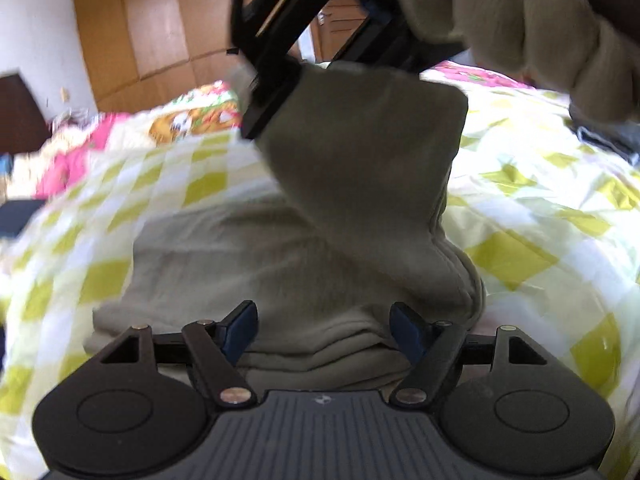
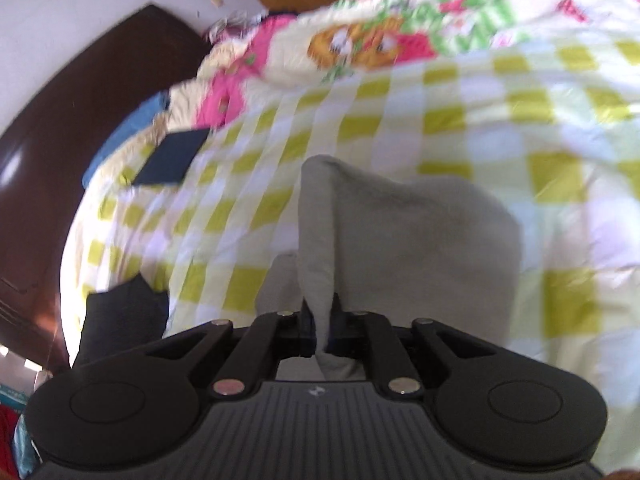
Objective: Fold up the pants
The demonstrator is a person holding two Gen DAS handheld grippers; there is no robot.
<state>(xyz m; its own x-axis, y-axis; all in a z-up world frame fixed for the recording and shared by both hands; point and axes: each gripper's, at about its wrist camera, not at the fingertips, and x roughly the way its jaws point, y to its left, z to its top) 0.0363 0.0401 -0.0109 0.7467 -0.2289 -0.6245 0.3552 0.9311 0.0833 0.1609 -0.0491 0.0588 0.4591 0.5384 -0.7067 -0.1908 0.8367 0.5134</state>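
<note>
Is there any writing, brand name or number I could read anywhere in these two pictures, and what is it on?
No readable words or numbers.
Small pale emblem on the left gripper body: too small to read.
The same mark on the right gripper: unreadable.
Cartoon quilt print: blurred, no legible text.

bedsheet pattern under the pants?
Yellow-green and white checks on the bedsheet, under the grey pants; right wrist view shows it best.
</note>
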